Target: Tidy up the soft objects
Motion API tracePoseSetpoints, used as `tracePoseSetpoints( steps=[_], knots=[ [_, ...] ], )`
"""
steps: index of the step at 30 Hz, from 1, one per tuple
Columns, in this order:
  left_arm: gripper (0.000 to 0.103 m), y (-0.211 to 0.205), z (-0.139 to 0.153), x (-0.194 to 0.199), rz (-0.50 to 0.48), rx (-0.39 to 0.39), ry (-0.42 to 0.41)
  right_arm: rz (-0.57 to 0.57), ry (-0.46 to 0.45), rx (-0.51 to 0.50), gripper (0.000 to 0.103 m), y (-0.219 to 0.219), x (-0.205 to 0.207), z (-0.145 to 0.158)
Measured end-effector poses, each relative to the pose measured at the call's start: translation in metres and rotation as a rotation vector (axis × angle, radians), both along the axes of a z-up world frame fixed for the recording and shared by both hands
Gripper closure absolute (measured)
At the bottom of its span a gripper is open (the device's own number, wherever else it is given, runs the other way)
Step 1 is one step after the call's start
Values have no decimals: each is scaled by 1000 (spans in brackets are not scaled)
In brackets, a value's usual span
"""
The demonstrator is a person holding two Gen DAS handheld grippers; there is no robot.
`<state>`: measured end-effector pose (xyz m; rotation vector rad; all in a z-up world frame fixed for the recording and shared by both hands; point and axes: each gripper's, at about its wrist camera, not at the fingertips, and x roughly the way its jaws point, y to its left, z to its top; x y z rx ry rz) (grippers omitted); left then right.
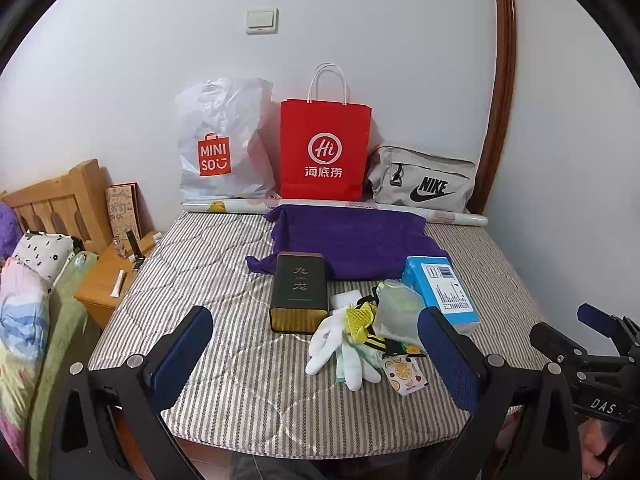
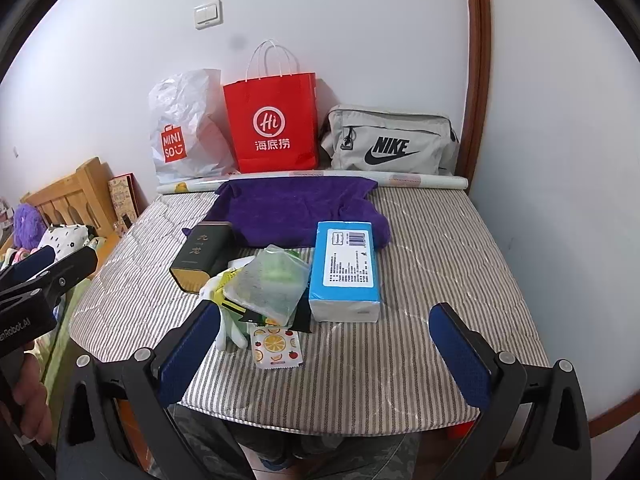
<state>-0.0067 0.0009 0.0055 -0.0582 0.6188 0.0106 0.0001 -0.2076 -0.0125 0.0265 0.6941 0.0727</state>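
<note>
Both grippers, left (image 1: 316, 356) and right (image 2: 324, 344), hover wide open and empty above the striped mattress (image 2: 420, 240), apparently ready to sort the soft clutter: white gloves (image 1: 340, 344), tissue pack (image 2: 346, 268), purple towel (image 2: 296, 212).

Wall: you face a plain white wall (image 1: 360, 20) with a light switch (image 1: 261, 21) | right: curved brown wooden door frame (image 1: 505, 80) | left: wooden headboard (image 1: 56, 196), low wooden nightstand (image 1: 102, 280) | support: grey striped quilted mattress (image 1: 224, 264) | light: soft, even
</note>
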Motion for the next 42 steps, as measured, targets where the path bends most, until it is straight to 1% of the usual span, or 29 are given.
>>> tracePoseSetpoints(
  steps=[42],
  knots=[
    [0,7,-6,-5,1,-2,5,16,-9,-6,0,6,-7,3]
  ],
)
